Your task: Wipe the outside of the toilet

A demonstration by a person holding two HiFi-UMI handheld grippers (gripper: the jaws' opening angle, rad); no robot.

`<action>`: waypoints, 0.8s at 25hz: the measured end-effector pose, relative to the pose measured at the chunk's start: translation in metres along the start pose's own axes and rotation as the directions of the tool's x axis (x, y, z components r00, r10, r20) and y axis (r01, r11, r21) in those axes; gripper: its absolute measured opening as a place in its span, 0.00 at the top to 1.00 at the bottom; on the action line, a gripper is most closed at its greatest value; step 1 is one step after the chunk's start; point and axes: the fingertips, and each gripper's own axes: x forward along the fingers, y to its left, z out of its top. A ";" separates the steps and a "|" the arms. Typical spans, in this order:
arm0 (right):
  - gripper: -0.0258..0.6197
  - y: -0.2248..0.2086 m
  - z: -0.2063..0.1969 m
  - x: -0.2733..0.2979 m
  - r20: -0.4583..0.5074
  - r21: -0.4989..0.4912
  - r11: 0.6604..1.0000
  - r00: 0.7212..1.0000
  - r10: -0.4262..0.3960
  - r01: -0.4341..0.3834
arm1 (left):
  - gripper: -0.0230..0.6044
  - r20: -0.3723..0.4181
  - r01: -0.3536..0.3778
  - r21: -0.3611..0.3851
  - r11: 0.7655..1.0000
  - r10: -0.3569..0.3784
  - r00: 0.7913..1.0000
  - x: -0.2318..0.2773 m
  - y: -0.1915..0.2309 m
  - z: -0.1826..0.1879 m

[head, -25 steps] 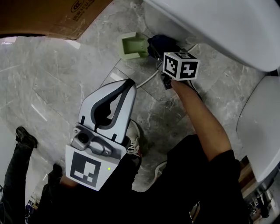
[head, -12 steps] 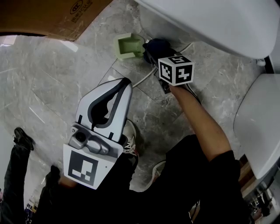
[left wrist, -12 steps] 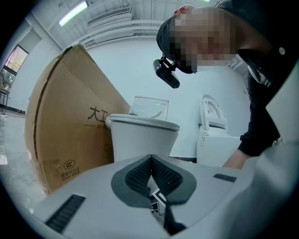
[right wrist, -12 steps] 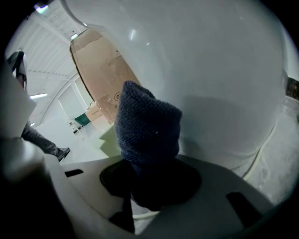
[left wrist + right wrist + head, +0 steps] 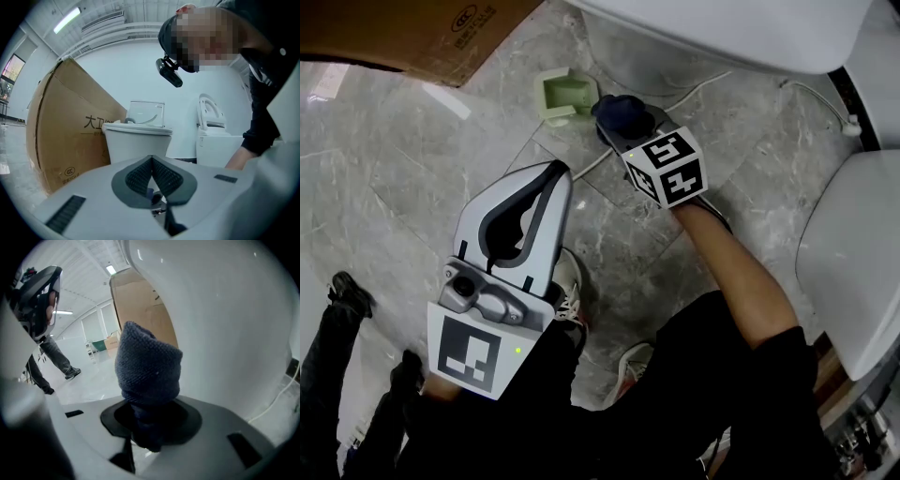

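Observation:
The white toilet fills the top of the head view, and its curved outer wall takes up the right of the right gripper view. My right gripper is shut on a dark blue cloth, held low by the toilet's base. In the right gripper view the cloth stands bunched up between the jaws, right beside the white wall. My left gripper hangs over the floor at mid-left, shut with nothing in it; its ribbed pads meet in the left gripper view.
A pale green holder stands on the grey marble floor next to the toilet base. A brown cardboard box lies at upper left. A white cable runs under the toilet. A second white fixture sits at the right.
My right gripper with the cloth has slid left and slightly toward me along the toilet's base. The left gripper drifted a little left and down.

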 end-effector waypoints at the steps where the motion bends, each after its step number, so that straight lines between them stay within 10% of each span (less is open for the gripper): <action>1: 0.77 0.002 0.003 -0.006 0.010 -0.024 1.000 1.000 0.001 -0.001 | 0.95 0.001 0.004 0.006 1.000 -0.004 1.000 0.000 -0.005 0.002; 20: 0.77 0.025 0.108 -0.179 0.372 -0.322 0.938 0.928 0.001 0.128 | 0.95 0.026 0.017 0.074 0.997 -0.019 0.999 -0.004 -0.048 0.017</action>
